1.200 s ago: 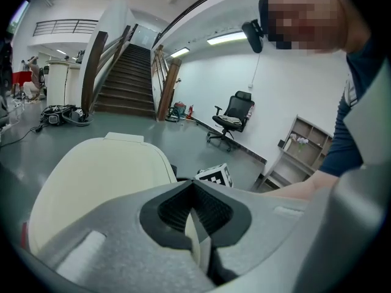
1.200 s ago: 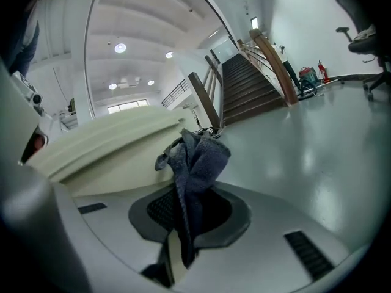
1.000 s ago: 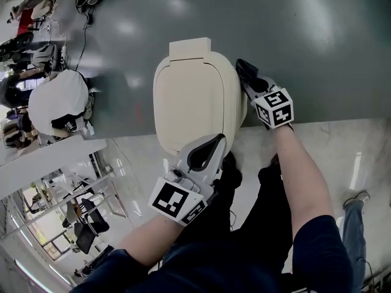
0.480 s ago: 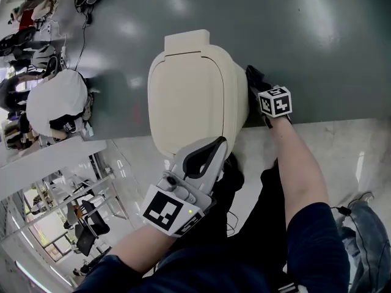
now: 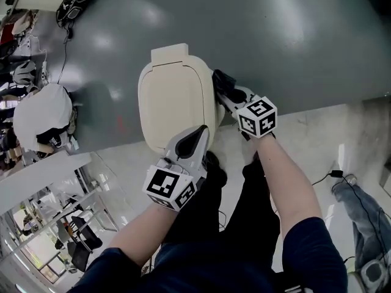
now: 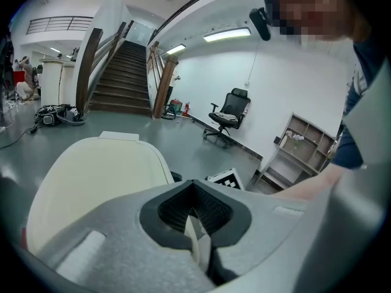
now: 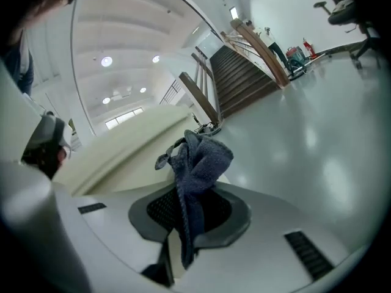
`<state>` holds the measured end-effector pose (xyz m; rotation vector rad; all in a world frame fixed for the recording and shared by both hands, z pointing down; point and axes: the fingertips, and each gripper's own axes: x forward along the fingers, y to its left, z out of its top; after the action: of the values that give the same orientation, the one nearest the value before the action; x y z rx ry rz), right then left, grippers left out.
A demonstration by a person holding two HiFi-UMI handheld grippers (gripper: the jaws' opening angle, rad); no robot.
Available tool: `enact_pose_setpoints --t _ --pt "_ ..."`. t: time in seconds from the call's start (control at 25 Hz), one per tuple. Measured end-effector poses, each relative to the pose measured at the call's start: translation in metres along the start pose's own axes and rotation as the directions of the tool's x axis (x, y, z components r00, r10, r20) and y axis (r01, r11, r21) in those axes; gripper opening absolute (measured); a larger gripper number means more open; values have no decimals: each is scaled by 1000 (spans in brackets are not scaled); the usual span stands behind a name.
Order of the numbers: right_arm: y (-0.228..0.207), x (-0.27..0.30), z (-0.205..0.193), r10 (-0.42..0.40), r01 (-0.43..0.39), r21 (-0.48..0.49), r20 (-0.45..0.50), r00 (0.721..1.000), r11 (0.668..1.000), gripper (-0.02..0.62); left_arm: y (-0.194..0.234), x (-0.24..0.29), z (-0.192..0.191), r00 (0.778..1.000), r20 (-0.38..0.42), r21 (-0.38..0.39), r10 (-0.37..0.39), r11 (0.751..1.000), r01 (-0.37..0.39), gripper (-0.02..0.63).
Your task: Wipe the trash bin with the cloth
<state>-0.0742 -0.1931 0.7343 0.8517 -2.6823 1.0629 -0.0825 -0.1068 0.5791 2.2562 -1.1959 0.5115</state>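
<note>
A: Which gripper has the cloth?

B: The right gripper. Its jaws clamp the dark blue cloth, just beside the cream trash bin at its three o'clock flank.

A: And the left gripper?

B: Its jaws are together with nothing seen between them, at the bin's five o'clock rim. The wall lies at nine o'clock from the cloth and the lid runs twelve to six, so the right one looks nearer to wipe.

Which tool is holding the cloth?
The right tool: a dark blue-grey cloth is pinched in its jaws, beside the cream trash bin. The left tool has its jaws shut on nothing.
</note>
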Motion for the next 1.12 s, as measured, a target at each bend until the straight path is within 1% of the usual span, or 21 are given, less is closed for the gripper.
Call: enact_pose_setpoints --t 0.08,0.16,0.24,0.32,0.44,0.6,0.84,0.96,1.12 --pt "21 -14 18 12 -12 -4 25 1000 1000 61 -1 0 -1 1000 -11 3 0 1000 0 3" --pt "34 -22 26 17 -17 -3 36 999 1000 61 0 0 -2 1000 -18 -14 -1 1000 1 3" --pt "39 -25 25 11 -11 -1 38 999 1000 61 2 1 -2 1000 -20 -35 -4 999 3 3" --pt "36 -24 15 -7 7 4 32 999 1000 61 2 2 -1 1000 -16 -49 -8 999 7 3" --pt "17 -13 -13 -38 38 16 9 999 999 61 1 0 3 1000 5 -59 -11 998 11 3" --pt "-19 11 -67 -68 70 50 -44 997 996 61 3 0 4 999 27 -58 -20 998 21 3" --pt "-65 41 -145 -112 123 78 -135 984 989 61 -2 -1 2 998 35 -23 -47 999 48 3" --pt "-86 52 -171 -142 161 100 -175 974 982 61 -1 -1 -2 999 23 -14 -48 999 49 3" --pt "-97 54 -187 -166 198 137 -210 963 971 61 -2 -3 -3 999 -3 -2 -45 999 45 3"
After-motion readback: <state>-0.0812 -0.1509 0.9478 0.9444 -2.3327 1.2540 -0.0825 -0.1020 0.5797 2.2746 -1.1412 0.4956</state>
